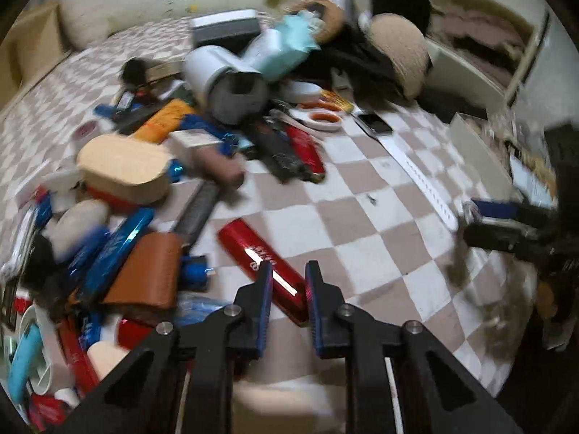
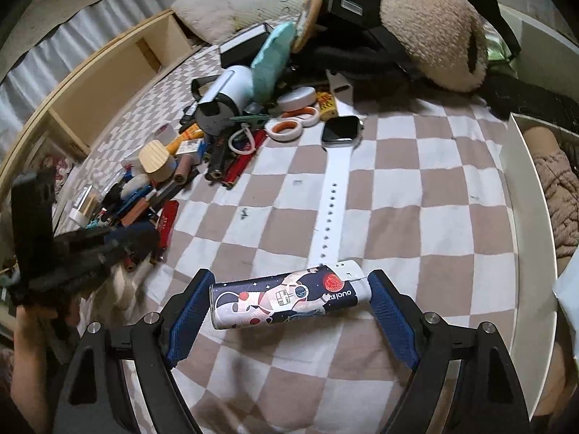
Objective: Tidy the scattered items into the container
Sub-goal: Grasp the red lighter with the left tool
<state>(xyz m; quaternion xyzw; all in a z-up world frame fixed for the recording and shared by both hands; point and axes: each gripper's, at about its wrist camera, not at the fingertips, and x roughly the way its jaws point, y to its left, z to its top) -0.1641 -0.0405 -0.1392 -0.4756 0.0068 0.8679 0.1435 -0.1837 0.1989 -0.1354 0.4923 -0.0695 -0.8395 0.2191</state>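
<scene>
In the left wrist view my left gripper (image 1: 289, 273) hangs over the checkered bedding with its jaws nearly together. A red flat box (image 1: 249, 249) lies under them and shows through the narrow gap; I see no grip on it. My right gripper (image 2: 286, 298) stands wide, with a tube printed with an astronaut (image 2: 286, 298) held lengthwise, one end against each pad, above the bedding. The white container (image 2: 524, 224) stands at the right with a knitted beige thing inside. A heap of scattered items (image 1: 144, 188) spreads to the left of the red box.
A smartwatch with a long white strap (image 2: 338, 133) lies on the bedding ahead of the tube. A plush toy (image 2: 434, 32), boxes and tape rolls (image 2: 286, 130) crowd the far side. A wooden shelf (image 2: 105, 90) runs along the left.
</scene>
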